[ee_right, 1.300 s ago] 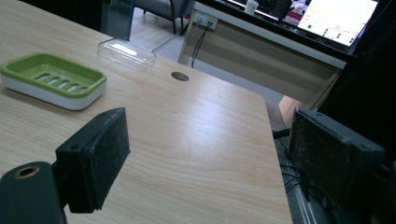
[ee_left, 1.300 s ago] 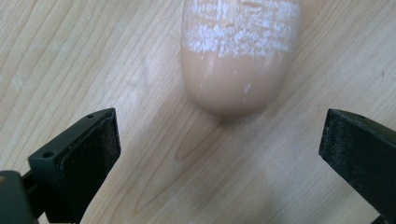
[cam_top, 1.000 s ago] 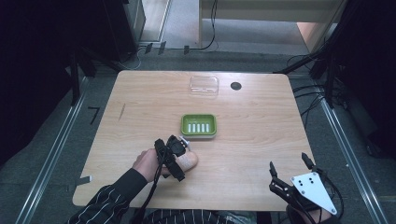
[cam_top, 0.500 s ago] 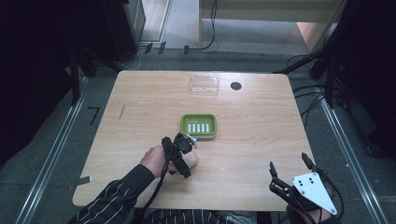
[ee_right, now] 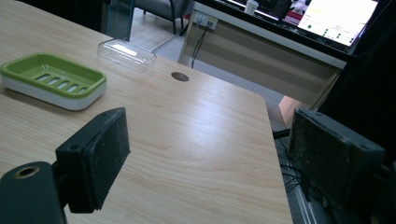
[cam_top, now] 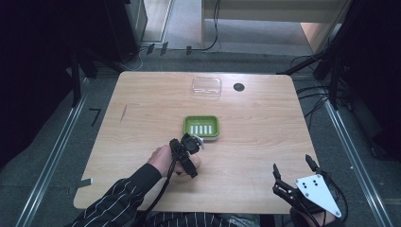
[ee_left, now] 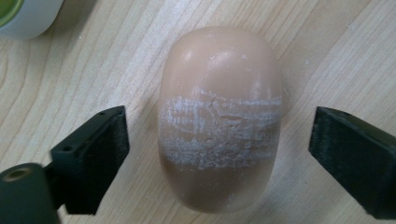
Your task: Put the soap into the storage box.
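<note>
- Looking down from the high view, we see our left gripper (cam_top: 189, 150) held over the wooden table (cam_top: 142, 123), just on our side of the green soap dish (cam_top: 202, 126). A rounded peach-coloured soap bar (cam_top: 197, 160) peeks out beside the gripper's body. From here we cannot tell how far its fingers stand apart.
- Our left hand (cam_top: 165, 161) wraps the gripper's handle, with a striped sleeve (cam_top: 118, 198) behind it.
- Our right gripper (cam_top: 295, 177) hangs off the near right edge of the table, well apart from the dish, its grey three-cornered plate (cam_top: 316, 191) facing up and its two fingers spread wide with nothing between them.
- Farther beyond the dish lie a clear plastic lid (cam_top: 206, 87) and a dark round hole (cam_top: 239, 87) in the tabletop.
- In the left gripper view, the soap bar (ee_left: 219, 116) lies on the table between the two black fingers (ee_left: 100, 149). Both fingers are apart from it, with bare wood showing on each side. A whitish scuffed band crosses the bar's middle, level with the fingers. A corner of the soap dish (ee_left: 23, 16) shows beyond the left finger.
- In the right gripper view, the fingers (ee_right: 100, 154) stand wide apart and empty. The soap dish (ee_right: 51, 79) sits beyond the left finger, well ahead of it, its slotted green tray resting on a white base. The clear lid (ee_right: 126, 53) lies farther off, and the hole (ee_right: 180, 76) lies ahead between the fingers.
</note>
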Motion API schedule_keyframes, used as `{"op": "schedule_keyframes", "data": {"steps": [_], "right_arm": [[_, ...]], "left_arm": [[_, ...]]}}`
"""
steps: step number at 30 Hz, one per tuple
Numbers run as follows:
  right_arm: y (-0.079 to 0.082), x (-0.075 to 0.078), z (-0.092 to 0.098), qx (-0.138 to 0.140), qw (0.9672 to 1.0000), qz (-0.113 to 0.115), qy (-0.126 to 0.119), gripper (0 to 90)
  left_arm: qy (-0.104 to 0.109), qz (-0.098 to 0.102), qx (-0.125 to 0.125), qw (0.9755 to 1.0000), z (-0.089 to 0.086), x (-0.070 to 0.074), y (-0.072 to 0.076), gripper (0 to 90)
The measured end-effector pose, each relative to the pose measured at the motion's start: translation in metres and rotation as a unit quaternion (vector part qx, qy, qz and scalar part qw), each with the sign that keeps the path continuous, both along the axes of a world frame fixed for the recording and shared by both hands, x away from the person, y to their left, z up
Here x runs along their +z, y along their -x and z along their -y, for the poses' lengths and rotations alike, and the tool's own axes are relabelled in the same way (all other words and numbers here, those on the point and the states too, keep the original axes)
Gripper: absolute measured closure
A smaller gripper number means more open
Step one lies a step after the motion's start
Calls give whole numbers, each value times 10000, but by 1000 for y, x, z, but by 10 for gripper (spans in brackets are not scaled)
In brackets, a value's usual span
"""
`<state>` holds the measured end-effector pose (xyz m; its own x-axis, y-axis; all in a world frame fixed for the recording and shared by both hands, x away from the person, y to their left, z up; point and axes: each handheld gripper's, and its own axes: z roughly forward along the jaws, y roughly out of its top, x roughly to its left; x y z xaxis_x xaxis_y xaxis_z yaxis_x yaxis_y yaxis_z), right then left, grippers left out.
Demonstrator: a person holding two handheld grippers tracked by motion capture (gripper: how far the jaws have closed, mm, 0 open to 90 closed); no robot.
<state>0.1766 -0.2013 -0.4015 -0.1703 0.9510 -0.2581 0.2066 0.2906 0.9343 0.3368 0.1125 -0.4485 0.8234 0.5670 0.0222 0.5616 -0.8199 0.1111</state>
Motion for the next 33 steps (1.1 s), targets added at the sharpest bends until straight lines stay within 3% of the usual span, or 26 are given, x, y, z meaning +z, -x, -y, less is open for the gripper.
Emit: {"op": "schedule_keyframes", "data": {"steps": [1,5,15,23,33], "right_arm": [[0,0,0,2,10000,0,0,134],[0,0,0,3,10000,0,3,135],[0,0,0,0,10000,0,-2,134],[0,0,0,-9,10000,3,-9,135],[1,0,0,-14,10000,-8,-16,135]], "left_arm": [[83,-5,10,10000,-1,0,0,149],[61,10,9,10000,-2,0,-1,212],[44,-38,12,10000,-3,-4,-3,243],[-23,-125,-73,9999,2,-7,-3,326],[-90,-118,-60,9999,2,-7,-3,328]]}}
